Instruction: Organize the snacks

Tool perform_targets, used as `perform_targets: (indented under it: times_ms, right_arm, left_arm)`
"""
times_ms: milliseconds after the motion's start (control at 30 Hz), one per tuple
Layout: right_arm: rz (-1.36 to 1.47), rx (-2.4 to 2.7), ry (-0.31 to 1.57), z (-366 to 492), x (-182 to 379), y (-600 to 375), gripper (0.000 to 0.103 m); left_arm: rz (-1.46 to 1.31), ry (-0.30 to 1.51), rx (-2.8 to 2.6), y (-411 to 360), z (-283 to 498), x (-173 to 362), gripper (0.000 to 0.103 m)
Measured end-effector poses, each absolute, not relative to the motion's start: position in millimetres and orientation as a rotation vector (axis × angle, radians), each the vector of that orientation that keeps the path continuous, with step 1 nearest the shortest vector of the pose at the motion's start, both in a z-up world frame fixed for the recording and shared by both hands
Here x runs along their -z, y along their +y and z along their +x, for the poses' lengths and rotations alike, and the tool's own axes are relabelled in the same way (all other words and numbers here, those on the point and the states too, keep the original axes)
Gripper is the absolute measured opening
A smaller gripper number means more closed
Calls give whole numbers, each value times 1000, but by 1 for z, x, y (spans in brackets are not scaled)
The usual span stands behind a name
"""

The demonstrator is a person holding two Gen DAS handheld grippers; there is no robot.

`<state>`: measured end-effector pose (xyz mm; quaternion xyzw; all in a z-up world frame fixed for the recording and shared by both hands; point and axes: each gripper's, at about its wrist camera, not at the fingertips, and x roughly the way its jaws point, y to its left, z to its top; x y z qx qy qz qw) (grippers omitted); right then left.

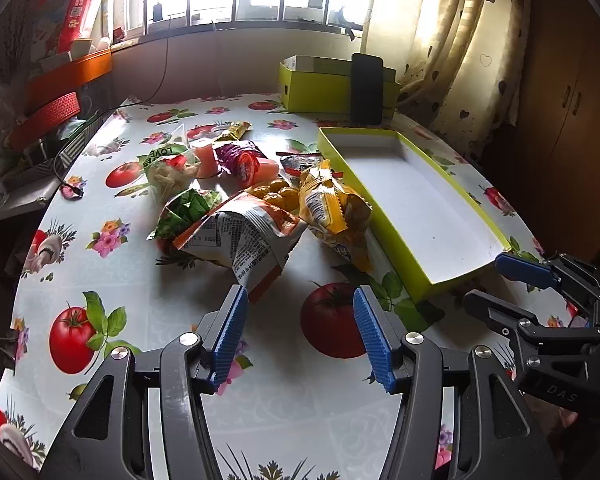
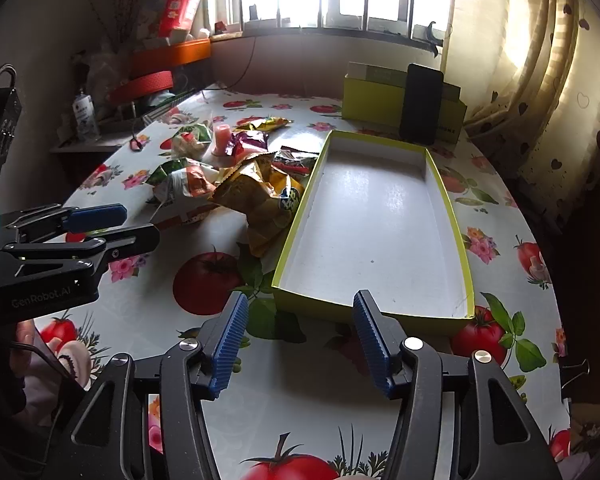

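Observation:
A pile of snack packets lies on the table left of an empty yellow-green tray [image 1: 452, 280] [image 2: 288, 258] with a white inside. Nearest is an orange-and-white packet [image 1: 244, 236] [image 2: 188, 188], then a yellow packet [image 1: 332, 208] [image 2: 260, 200], a purple packet [image 1: 240, 160] [image 2: 248, 142] and a pink jelly cup [image 1: 204, 152] [image 2: 223, 136]. My left gripper [image 1: 300, 296] is open and empty, its left fingertip just short of the orange packet's corner; it also shows in the right wrist view [image 2: 140, 224]. My right gripper [image 2: 300, 300] is open and empty at the tray's near end; it also shows in the left wrist view [image 1: 484, 278].
A second yellow-green box [image 1: 320, 88] [image 2: 372, 100] with a black phone [image 1: 366, 88] [image 2: 422, 104] leaning on it stands at the table's far edge. A cluttered side shelf with red boxes [image 1: 52, 112] is at the left. A curtain hangs at the right. The tablecloth [image 1: 112, 280] has a tomato print.

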<state>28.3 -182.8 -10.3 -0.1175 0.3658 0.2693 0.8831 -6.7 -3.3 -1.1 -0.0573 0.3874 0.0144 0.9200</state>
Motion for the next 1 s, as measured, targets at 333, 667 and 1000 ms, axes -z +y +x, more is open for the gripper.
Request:
perform_targets:
  times_ms: [333, 667, 1000]
  right_arm:
    - [-243, -562, 760, 31, 12, -186, 55]
    - [-226, -573, 744, 31, 3, -187, 56]
    - [-221, -597, 726, 30, 3, -185, 57]
  left_arm:
    - [-111, 795, -26, -6, -9, 3, 56]
    - [-119, 790, -18, -5, -11, 2, 56]
    - [-132, 788, -24, 3, -12, 3, 56]
